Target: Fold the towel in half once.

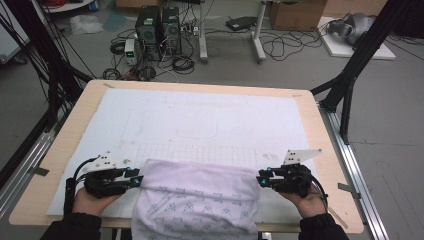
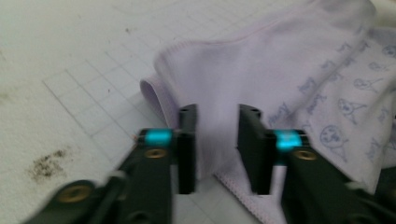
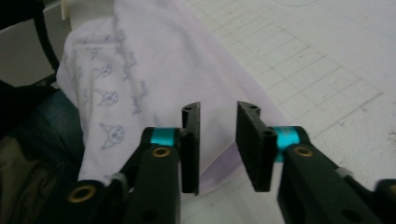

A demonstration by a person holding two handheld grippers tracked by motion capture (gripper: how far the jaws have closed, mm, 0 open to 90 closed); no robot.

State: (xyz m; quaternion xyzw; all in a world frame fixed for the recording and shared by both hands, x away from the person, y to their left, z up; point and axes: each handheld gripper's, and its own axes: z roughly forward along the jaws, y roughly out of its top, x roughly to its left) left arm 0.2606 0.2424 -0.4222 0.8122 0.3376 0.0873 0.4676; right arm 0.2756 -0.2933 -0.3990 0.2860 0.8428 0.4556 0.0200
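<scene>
The pale lilac printed cloth (image 1: 197,197) is lying on the white mat (image 1: 200,120) at the table's near edge, partly hanging over it. The left gripper (image 1: 139,178) and right gripper (image 1: 260,178) are lying level at its two sides, pointing inward, each hand cupping from below, jaws released with cloth between unpinched.

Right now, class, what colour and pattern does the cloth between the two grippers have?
The cloth is pale lilac, printed with small blue cartoon figures; the right gripper view shows it best.
</scene>
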